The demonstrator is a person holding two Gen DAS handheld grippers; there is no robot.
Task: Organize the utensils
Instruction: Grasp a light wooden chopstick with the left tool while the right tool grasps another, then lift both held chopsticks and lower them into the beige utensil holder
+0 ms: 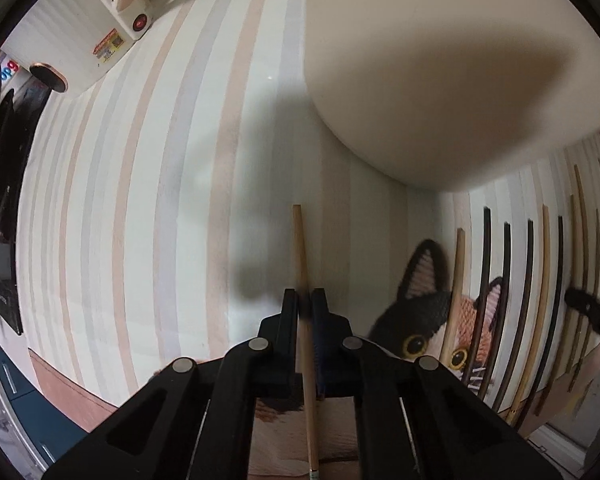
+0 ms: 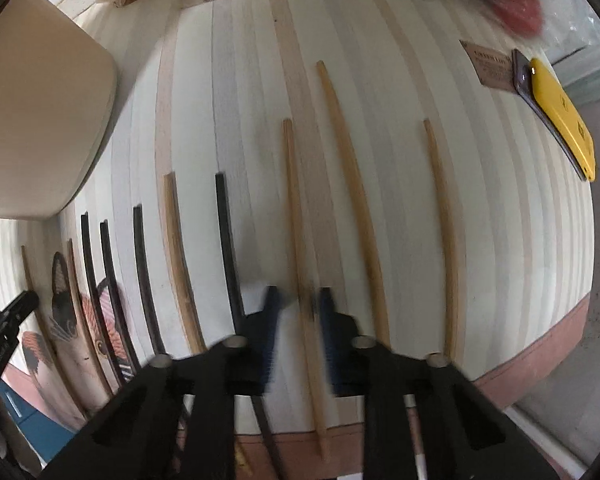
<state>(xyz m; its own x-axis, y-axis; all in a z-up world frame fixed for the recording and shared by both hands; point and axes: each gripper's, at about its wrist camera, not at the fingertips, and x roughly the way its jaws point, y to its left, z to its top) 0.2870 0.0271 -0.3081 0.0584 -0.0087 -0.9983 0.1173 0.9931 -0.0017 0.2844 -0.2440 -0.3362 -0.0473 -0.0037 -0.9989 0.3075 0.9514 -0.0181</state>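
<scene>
Several chopsticks, some light wood and some dark, lie in a row on a striped placemat [image 2: 500, 240]. My left gripper [image 1: 305, 305] points down and is shut on a light wooden chopstick [image 1: 300, 248] at the row's left end. In the right wrist view my right gripper [image 2: 300, 305] is blurred, its blue pads closed in on another light chopstick [image 2: 293, 200] lying on the mat. Beside it lie a dark chopstick [image 2: 226, 240] and two more light chopsticks [image 2: 352, 180]. Each gripper's tip shows at the edge of the other's view.
A cream box [image 1: 440, 80] stands on the mat beyond the left gripper. A cat-patterned cloth [image 1: 424, 312] lies under the left chopsticks. A yellow flat object [image 2: 564, 120] rests at the mat's far right. A white device with a red button [image 1: 134, 16] sits far left.
</scene>
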